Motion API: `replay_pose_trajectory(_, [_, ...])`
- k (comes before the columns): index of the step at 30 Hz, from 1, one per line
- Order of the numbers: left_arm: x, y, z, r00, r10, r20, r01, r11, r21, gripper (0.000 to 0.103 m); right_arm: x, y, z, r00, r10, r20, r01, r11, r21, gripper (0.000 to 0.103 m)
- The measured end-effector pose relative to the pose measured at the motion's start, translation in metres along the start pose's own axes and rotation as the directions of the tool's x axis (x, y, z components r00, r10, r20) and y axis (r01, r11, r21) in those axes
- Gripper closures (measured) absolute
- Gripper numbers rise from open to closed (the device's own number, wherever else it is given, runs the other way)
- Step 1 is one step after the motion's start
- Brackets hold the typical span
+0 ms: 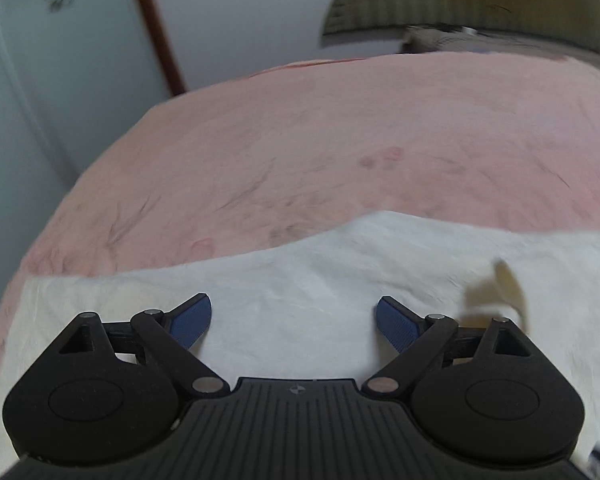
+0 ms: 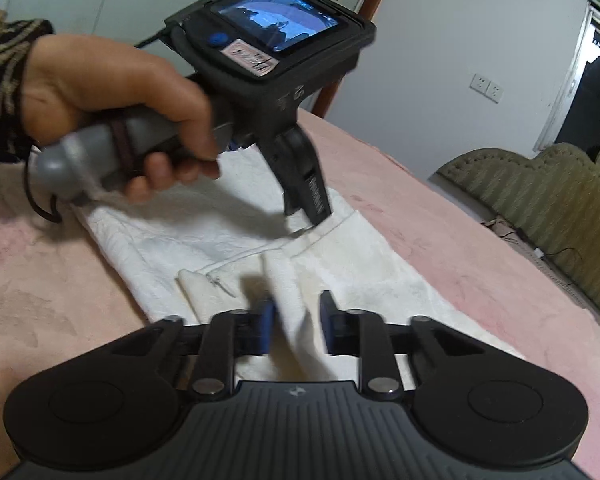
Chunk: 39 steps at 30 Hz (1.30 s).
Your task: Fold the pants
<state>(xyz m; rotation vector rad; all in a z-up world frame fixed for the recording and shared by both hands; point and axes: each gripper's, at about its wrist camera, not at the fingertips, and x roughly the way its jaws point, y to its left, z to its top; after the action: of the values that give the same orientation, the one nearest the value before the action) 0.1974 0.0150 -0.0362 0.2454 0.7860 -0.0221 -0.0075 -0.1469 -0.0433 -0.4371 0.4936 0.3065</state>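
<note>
Right gripper [image 2: 296, 330]: waistband fold of white pants [image 2: 340, 256] straddled, pads not visibly pressing; slip risked.
Left gripper [image 1: 294, 322]: spread wide, nothing held.

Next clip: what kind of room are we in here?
Most likely a home bedroom. White pants lie on a bed covered by a pink blanket, with an olive padded headboard at its end. A painted white wall carries sockets, and a doorway opens beyond.
</note>
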Motion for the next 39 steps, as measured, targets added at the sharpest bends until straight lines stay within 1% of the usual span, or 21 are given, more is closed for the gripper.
replay_pose_trajectory(3, [0.001, 0.006, 0.003, 1.000, 0.012, -0.008, -0.012, 1.000, -0.013, 0.011, -0.003, -0.012, -0.001, 0.999, 0.048, 0.013, -0.049, 0.993, 0.112, 0.086])
replay_pose_trajectory(6, [-0.016, 0.009, 0.000, 0.996, 0.074, 0.044, -0.074, 0.997, -0.016, 0.012, -0.008, -0.038, -0.004, 0.993, 0.108, 0.054, -0.119, 0.949, 0.291, 0.088])
replay_pose_trajectory(8, [-0.030, 0.015, -0.003, 0.996, 0.045, 0.078, -0.041, 0.998, -0.048, 0.011, -0.009, -0.061, -0.010, 0.983, 0.154, 0.096, -0.181, 0.883, 0.434, 0.089])
replay_pose_trajectory(10, [-0.044, 0.025, -0.004, 0.996, -0.017, 0.087, 0.027, 0.993, -0.115, 0.011, -0.010, -0.086, -0.018, 0.967, 0.204, 0.155, -0.256, 0.782, 0.568, 0.091])
replay_pose_trajectory(12, [-0.056, 0.036, -0.005, 0.989, -0.122, 0.084, 0.136, 0.971, -0.199, 0.011, -0.012, -0.105, -0.027, 0.950, 0.231, 0.211, -0.313, 0.685, 0.658, 0.092])
replay_pose_trajectory(13, [-0.062, 0.042, -0.005, 0.978, -0.188, 0.089, 0.204, 0.948, -0.244, 0.012, -0.014, -0.112, -0.031, 0.942, 0.238, 0.236, -0.335, 0.644, 0.688, 0.092])
replay_pose_trajectory(15, [-0.071, 0.055, -0.008, 0.932, -0.343, 0.114, 0.361, 0.867, -0.344, 0.011, -0.018, -0.121, -0.036, 0.933, 0.239, 0.268, -0.359, 0.601, 0.714, 0.093])
replay_pose_trajectory(18, [-0.073, 0.064, -0.014, 0.836, -0.542, 0.086, 0.517, 0.728, -0.451, 0.011, -0.025, -0.120, -0.035, 0.940, 0.220, 0.262, -0.342, 0.630, 0.697, 0.093])
replay_pose_trajectory(20, [-0.070, 0.064, -0.020, 0.769, -0.636, 0.068, 0.575, 0.641, -0.509, 0.011, -0.026, -0.119, -0.035, 0.937, 0.220, 0.271, -0.349, 0.631, 0.693, 0.093])
replay_pose_trajectory(22, [-0.057, 0.060, -0.024, 0.687, -0.725, 0.050, 0.616, 0.545, -0.568, 0.011, -0.027, -0.118, -0.035, 0.935, 0.220, 0.278, -0.354, 0.632, 0.690, 0.093])
replay_pose_trajectory(24, [-0.044, 0.050, -0.028, 0.625, -0.780, 0.033, 0.622, 0.471, -0.626, 0.011, -0.028, -0.117, -0.035, 0.935, 0.222, 0.275, -0.353, 0.636, 0.686, 0.093])
replay_pose_trajectory(26, [-0.029, 0.041, -0.032, 0.597, -0.802, 0.017, 0.584, 0.420, -0.695, 0.011, -0.029, -0.117, -0.036, 0.934, 0.227, 0.275, -0.355, 0.642, 0.680, 0.093])
replay_pose_trajectory(28, [-0.009, 0.032, -0.039, 0.572, -0.820, 0.028, 0.536, 0.348, -0.769, 0.012, -0.030, -0.115, -0.034, 0.934, 0.236, 0.267, -0.356, 0.656, 0.666, 0.093])
replay_pose_trajectory(30, [0.006, 0.025, -0.042, 0.537, -0.842, 0.063, 0.518, 0.270, -0.812, 0.018, -0.030, -0.112, -0.032, 0.931, 0.259, 0.259, -0.366, 0.672, 0.644, 0.093])
replay_pose_trajectory(31, [0.011, 0.023, -0.044, 0.521, -0.850, 0.072, 0.511, 0.243, -0.824, 0.037, -0.030, -0.110, -0.030, 0.929, 0.271, 0.252, -0.370, 0.682, 0.631, 0.092])
replay_pose_trajectory(32, [0.016, 0.020, -0.046, 0.508, -0.859, 0.069, 0.503, 0.231, -0.833, 0.067, -0.029, -0.108, -0.029, 0.928, 0.283, 0.241, -0.372, 0.693, 0.617, 0.092])
replay_pose_trajectory(33, [0.019, 0.019, -0.047, 0.510, -0.859, 0.053, 0.492, 0.241, -0.836, 0.082, -0.029, -0.107, -0.028, 0.929, 0.295, 0.225, -0.370, 0.706, 0.604, 0.092])
replay_pose_trajectory(34, [0.019, 0.018, -0.047, 0.528, -0.848, 0.035, 0.486, 0.268, -0.832, 0.095, -0.030, -0.105, -0.028, 0.928, 0.302, 0.217, -0.371, 0.713, 0.595, 0.091])
replay_pose_trajectory(36, [0.017, 0.021, -0.048, 0.568, -0.822, 0.033, 0.501, 0.313, -0.807, 0.102, -0.033, -0.109, -0.032, 0.911, 0.325, 0.254, -0.412, 0.688, 0.597, 0.091])
replay_pose_trajectory(38, [0.011, 0.027, -0.047, 0.595, -0.803, 0.039, 0.516, 0.345, -0.784, 0.102, -0.038, -0.122, -0.041, 0.881, 0.331, 0.337, -0.473, 0.611, 0.635, 0.091])
replay_pose_trajectory(39, [0.007, 0.029, -0.046, 0.610, -0.792, 0.039, 0.522, 0.364, -0.771, 0.102, -0.039, -0.129, -0.046, 0.877, 0.316, 0.363, -0.481, 0.573, 0.664, 0.091])
